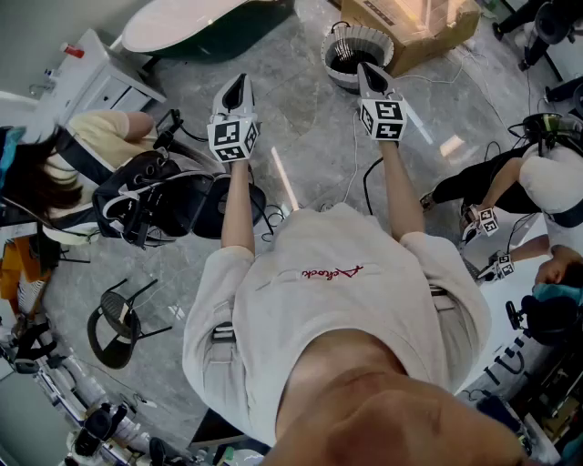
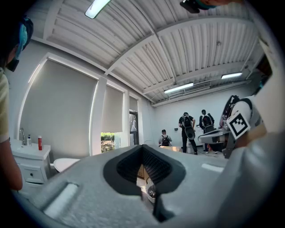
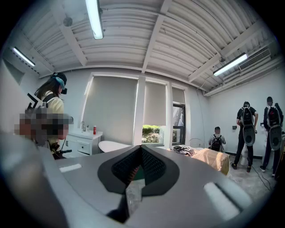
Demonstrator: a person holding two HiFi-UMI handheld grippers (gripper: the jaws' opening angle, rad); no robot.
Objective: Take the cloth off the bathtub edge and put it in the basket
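Left tongs (image 1: 234,91): jaws pressed together, nothing between them, held level ahead of me. Right tongs (image 1: 372,80): also closed tight and empty, level, out in front. Each carries its marker cube behind the jaws, left (image 1: 233,138) and right (image 1: 383,118).

Just past the tip of the right tongs stands the basket (image 1: 335,64), round, white-slatted and dark inside, on the grey marbled floor (image 1: 301,146). A cardboard box (image 1: 437,32) sits right beside it, on its far side.

The bathtub (image 1: 173,23) lies well off to the left of the left tongs, white rim over a dark green shell. I cannot make out the cloth on its edge. The right gripper view shows a crumpled grey heap (image 3: 186,151) at the near end of the box, but I cannot tell whether that is it.

A white vanity (image 1: 107,86) stands left of the tub.
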